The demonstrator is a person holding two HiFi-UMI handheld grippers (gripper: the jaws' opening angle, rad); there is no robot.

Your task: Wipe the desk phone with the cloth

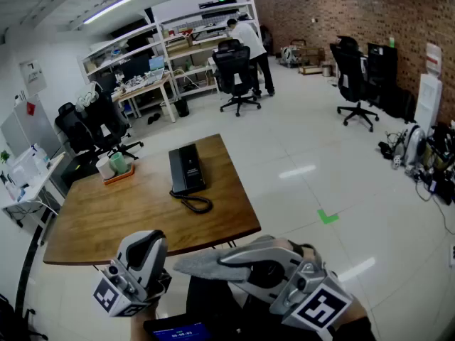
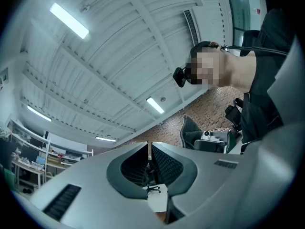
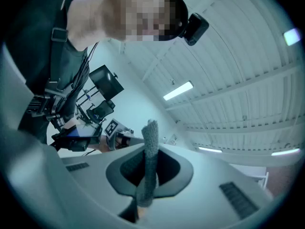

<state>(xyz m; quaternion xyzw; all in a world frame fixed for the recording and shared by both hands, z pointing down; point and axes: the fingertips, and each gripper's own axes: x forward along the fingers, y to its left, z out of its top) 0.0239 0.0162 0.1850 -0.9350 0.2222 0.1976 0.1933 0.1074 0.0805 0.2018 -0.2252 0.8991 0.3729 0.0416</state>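
right tongs (image 3: 149, 168) pinching grey cloth (image 3: 151, 132), left tongs (image 2: 149, 152) pressed together, empty, desk phone (image 1: 187, 169) on wooden table (image 1: 121, 222)

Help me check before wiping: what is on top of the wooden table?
A black desk phone with its coiled cord, and an orange tray holding a white cup and a green container. The tabletop beneath them is covered.

The desk phone (image 1: 186, 169) lies on the table (image 1: 121, 222), with a tray (image 1: 119, 175) to its left.
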